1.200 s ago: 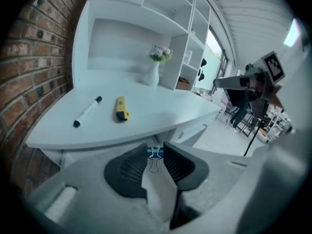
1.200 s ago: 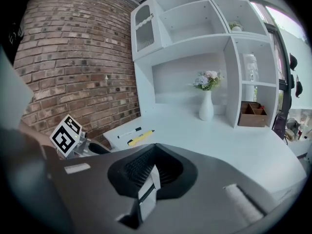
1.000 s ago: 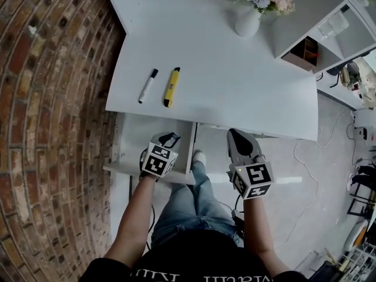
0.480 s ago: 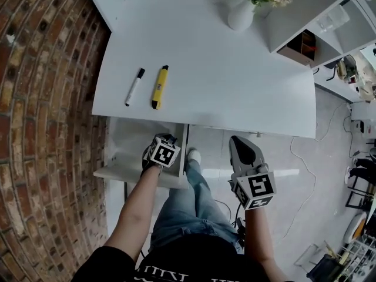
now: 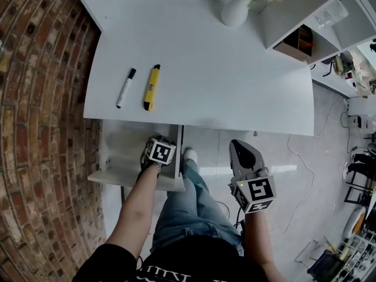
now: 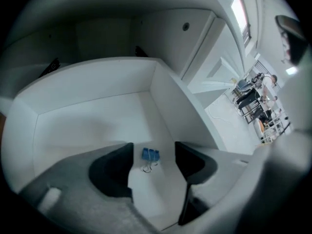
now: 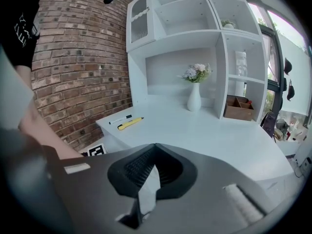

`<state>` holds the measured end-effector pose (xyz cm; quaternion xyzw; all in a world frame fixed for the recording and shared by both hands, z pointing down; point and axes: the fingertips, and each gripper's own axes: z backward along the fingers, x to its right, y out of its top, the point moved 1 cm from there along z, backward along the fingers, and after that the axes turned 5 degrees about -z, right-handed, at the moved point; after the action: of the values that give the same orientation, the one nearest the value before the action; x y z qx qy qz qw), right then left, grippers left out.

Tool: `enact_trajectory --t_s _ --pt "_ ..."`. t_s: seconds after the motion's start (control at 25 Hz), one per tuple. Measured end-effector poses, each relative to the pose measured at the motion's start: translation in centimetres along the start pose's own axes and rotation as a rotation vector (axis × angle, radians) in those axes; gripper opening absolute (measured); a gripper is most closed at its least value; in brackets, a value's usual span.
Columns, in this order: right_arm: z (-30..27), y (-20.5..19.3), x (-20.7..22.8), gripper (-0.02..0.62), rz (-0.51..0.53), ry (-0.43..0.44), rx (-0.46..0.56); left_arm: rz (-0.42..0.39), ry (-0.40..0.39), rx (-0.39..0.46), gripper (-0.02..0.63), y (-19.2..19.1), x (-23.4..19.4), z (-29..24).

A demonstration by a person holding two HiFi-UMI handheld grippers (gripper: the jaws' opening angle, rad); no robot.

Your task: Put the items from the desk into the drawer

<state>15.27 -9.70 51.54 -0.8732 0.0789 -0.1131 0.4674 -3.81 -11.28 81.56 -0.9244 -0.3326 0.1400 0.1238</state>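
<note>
Blue binder clip (image 6: 150, 154) lies on the drawer (image 6: 87, 116) floor, loose between your left gripper's (image 6: 153, 145) just-opening jaws; your right gripper (image 7: 154, 152) is closed, empty.

Smooth white next to rough red, basically

Desk (image 5: 235, 87) and drawer (image 6: 97, 116) look like smooth matt white board, and the wall (image 5: 41, 128) is rough red brick. The clip (image 6: 150, 154) is blue with shiny wire loops. Marker (image 5: 125, 88) and yellow cutter (image 5: 151, 87) look plastic, vase (image 5: 234, 13) slightly glossy, box (image 5: 296, 43) bare wood, jeans (image 5: 188, 210) denim.
</note>
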Motion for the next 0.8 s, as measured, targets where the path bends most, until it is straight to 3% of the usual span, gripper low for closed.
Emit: enact_trajectory --t_s 0.04,0.08,0.36,0.6,0.8 --pt "0.1 0.2 0.0 -0.003 0.000 0.001 0.002 0.015 0.003 -0.001 0.293 0.0 -0.1 0.2" --pt "0.2 0.4 0.0 -0.003 0.000 0.002 0.006 0.025 0.006 0.002 0.319 0.0 -0.2 0.6" --pt "0.9 3.5 -1.3 -0.002 0.017 0.030 0.059 0.046 0.018 0.071 0.327 1.1 -0.3 4.5" --pt "1.7 6.1 -2.3 -0.002 0.029 0.059 0.104 0.044 0.027 0.187 0.327 3.4 -0.2 8.8" --pt "1.9 8.2 -2.5 -0.002 0.035 0.073 0.146 0.044 0.085 0.254 0.327 4.8 -1.0 12.6"
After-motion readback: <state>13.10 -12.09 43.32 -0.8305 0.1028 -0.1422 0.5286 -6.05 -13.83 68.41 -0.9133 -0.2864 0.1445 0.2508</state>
